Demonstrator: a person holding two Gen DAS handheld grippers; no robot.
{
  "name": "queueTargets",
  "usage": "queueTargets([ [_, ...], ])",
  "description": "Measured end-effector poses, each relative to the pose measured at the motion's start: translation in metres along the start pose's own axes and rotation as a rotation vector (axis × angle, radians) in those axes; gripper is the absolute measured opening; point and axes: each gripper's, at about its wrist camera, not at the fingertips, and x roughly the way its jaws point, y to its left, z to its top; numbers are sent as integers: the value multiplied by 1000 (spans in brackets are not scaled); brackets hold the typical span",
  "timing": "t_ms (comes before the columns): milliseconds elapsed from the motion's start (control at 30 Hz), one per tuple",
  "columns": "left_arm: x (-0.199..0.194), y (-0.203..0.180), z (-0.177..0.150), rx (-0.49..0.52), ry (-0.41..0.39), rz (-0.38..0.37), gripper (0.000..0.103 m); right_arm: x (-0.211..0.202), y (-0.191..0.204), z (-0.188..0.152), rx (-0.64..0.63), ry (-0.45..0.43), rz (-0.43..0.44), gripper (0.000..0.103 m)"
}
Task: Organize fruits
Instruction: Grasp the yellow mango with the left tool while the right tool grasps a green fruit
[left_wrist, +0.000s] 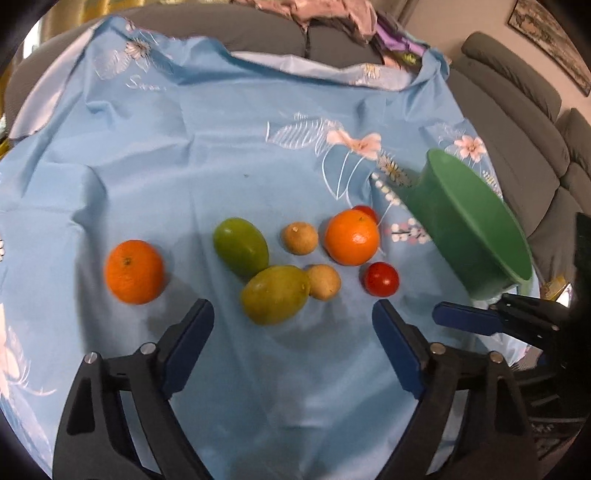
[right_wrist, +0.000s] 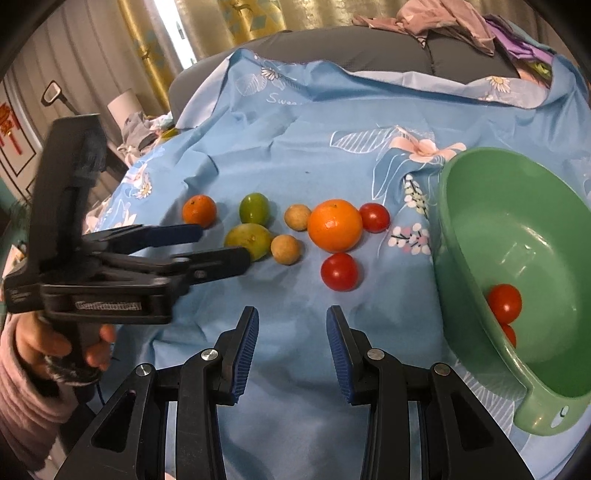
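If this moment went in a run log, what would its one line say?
left gripper: open, empty | right gripper: open, empty | bowl: two tomatoes inside | cloth: eight fruits left

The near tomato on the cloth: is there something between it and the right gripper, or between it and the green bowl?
Nothing visible does. The right gripper is open, with bare blue cloth up to the near tomato. Only cloth lies between the tomato and the green bowl.

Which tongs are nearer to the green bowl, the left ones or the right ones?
Right. The right tongs are open just beside the green bowl, at its left rim. The left tongs are open farther away, over the fruits, near a green fruit.
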Motion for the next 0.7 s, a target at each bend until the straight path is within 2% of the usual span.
queueTargets([
  [167, 12, 1, 5, 26, 13, -27, 73, 3, -2, 0, 4, 13, -2, 39],
  [267, 17, -1, 8, 42, 21, -23, 72, 4, -4, 1, 8, 14, 4, 39],
  [333, 18, 0, 11, 39, 24, -30, 69, 5, -6, 1, 13, 14, 7, 39],
  [400, 20, 2, 13, 35, 27, -33, 62, 6, -8, 1, 19, 18, 9, 39],
  [567, 24, 5, 19, 26, 34, -60, 55, 7, -11, 2, 33, 25, 8, 39],
  [700, 22, 7, 23, 22, 35, -88, 39, 6, -11, 1, 35, 23, 8, 39],
])
